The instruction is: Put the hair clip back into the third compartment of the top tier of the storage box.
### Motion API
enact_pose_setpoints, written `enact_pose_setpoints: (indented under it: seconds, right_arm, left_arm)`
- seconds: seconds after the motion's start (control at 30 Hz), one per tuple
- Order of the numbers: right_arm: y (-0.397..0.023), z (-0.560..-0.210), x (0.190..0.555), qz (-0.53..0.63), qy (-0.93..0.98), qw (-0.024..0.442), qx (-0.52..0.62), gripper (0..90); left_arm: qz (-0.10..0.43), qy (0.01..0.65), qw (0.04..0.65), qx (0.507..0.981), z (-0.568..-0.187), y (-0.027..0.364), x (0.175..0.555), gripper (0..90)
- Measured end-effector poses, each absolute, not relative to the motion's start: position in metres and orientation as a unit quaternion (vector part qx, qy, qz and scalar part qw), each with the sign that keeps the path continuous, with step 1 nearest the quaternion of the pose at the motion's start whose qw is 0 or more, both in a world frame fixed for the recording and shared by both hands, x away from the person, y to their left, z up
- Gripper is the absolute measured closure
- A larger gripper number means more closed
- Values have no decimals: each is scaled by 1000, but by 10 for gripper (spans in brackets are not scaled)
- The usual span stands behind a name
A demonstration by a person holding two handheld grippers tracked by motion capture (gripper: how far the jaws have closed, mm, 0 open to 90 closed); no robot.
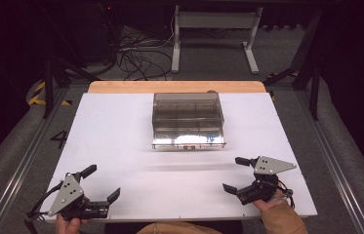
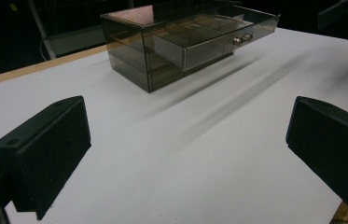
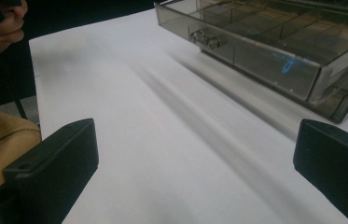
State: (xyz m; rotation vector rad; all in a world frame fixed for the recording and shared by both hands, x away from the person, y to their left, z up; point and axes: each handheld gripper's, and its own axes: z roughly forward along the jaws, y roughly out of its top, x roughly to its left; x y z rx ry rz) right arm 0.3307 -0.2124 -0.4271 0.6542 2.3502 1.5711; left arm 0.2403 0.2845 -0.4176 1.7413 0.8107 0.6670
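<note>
From the high view, a smoky clear acrylic drawer box (image 1: 188, 119) sits mid-counter toward the far edge, long axis crosswise, top drawer pulled toward the person. The left gripper (image 1: 100, 182) and right gripper (image 1: 232, 173) rest near the front corners, jaws wide and empty. The left gripper view shows the drawer's dividers and metal knob (image 2: 241, 39); the right gripper view shows a blue mark (image 3: 287, 62) on its front.

My left tool (image 1: 100, 183) and right tool (image 1: 234, 174) are black with grey plates. The surface (image 1: 121, 136) is white, wood-edged. The drawer box (image 1: 187, 119) is smoky transparent, with a blue mark (image 3: 287, 62).

Dim dark surroundings, bright white table (image 1: 121, 146), soft streaky shadows.
</note>
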Motion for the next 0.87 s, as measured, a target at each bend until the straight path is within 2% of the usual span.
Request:
enact_pose_setpoints:
  seconds: [0.4,0.87]
  right_arm:
    - [-219,-446,326,536,801,110,243,1]
    - [-224,-439,330,550,792,116,239,0]
  left_arm:
    - [294,341,522,725,-420,284,242,8]
    - [296,346,519,723,-420,284,243,8]
